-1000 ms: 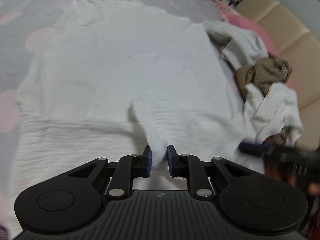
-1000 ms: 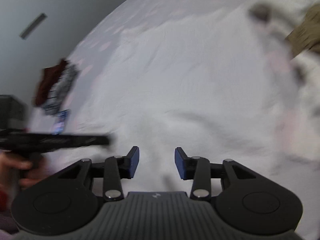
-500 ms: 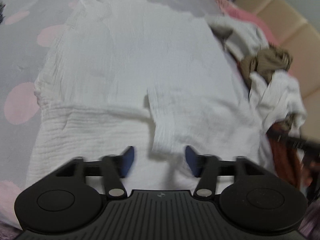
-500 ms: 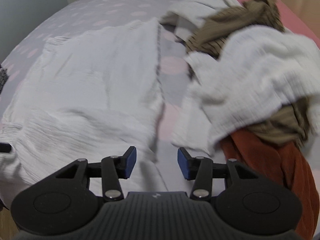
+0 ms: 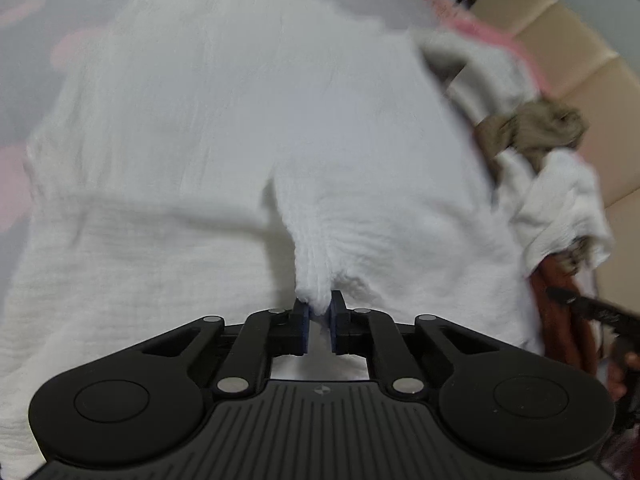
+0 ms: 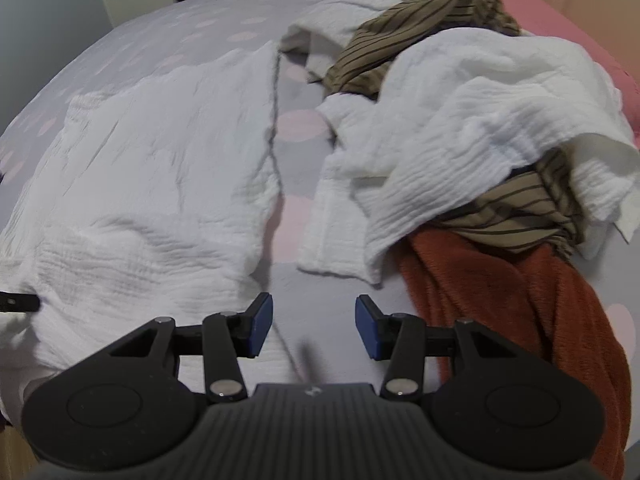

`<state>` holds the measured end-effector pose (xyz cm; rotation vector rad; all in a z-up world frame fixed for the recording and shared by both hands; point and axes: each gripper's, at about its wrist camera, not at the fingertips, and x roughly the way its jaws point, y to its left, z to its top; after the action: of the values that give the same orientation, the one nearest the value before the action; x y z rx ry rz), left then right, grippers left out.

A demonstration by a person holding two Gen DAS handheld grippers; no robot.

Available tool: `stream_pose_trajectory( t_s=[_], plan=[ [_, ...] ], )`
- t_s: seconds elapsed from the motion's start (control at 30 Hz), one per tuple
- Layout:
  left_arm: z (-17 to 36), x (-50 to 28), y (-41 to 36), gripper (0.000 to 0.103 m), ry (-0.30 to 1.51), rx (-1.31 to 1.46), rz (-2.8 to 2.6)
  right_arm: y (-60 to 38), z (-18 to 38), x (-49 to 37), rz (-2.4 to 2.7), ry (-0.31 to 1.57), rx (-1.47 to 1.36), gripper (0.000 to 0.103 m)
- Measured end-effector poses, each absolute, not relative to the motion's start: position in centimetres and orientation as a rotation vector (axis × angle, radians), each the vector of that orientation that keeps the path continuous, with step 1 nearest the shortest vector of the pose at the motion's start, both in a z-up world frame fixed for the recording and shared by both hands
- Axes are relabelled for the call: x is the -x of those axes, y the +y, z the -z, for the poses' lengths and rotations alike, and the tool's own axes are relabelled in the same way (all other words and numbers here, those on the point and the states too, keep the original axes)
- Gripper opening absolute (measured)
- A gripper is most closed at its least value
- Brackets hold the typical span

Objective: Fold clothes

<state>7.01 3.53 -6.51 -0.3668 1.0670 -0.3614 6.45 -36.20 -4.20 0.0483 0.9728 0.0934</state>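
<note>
A white crinkled garment (image 5: 224, 128) lies spread flat on the grey bed with pink dots; it also shows at the left of the right wrist view (image 6: 152, 184). Its sleeve is folded inward over the body. My left gripper (image 5: 319, 324) is shut on the end of that sleeve (image 5: 320, 264), low over the garment. My right gripper (image 6: 314, 326) is open and empty above the bedsheet, just right of the garment's side edge. The other gripper's tip (image 6: 18, 303) shows at the left edge of the right wrist view.
A pile of clothes lies to the right: a white crinkled piece (image 6: 472, 120), a brown striped piece (image 6: 404, 36) and a rust-orange fleece (image 6: 516, 292). A pink cover (image 6: 560, 12) and a beige padded headboard (image 5: 576, 68) lie beyond. The bedsheet (image 6: 180, 36) stretches past the garment.
My left gripper opened half a second ago and has shut again on the sleeve end. My right gripper swung right toward the garment's edge and the clothes pile, staying open.
</note>
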Motion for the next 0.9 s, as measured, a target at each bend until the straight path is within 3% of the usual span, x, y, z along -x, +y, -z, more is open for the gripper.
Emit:
stream_pose_trajectory(
  t_s=[0.17, 0.7, 0.77, 0.8, 0.83, 0.9],
  plan=[
    [3.3, -5.9, 5.0, 0.007, 1.032, 0.340, 0.348, -36.7, 3.6, -5.8, -0.113, 0.956, -0.074, 0.051],
    [9.2, -6.1, 6.0, 0.007, 1.169, 0.250, 0.254, -32.8, 5.7, -4.8, -0.291, 1.079, 0.017, 0.049],
    [9.0, -6.1, 5.9, 0.008, 1.161, 0.245, 0.255, -32.6, 7.1, -5.0, -0.303, 1.141, -0.006, 0.039],
    [8.8, -6.1, 5.8, 0.008, 1.157, 0.239, 0.258, -32.6, 7.7, -4.9, -0.303, 1.159, 0.008, 0.020],
    [8.7, -6.1, 5.6, 0.008, 1.154, 0.235, 0.270, -32.5, 8.2, -4.9, -0.302, 1.175, 0.024, 0.008],
    [8.7, -6.0, 5.3, 0.008, 1.153, 0.225, 0.288, -32.5, 9.0, -4.7, -0.290, 1.196, 0.062, 0.008]
  ],
)
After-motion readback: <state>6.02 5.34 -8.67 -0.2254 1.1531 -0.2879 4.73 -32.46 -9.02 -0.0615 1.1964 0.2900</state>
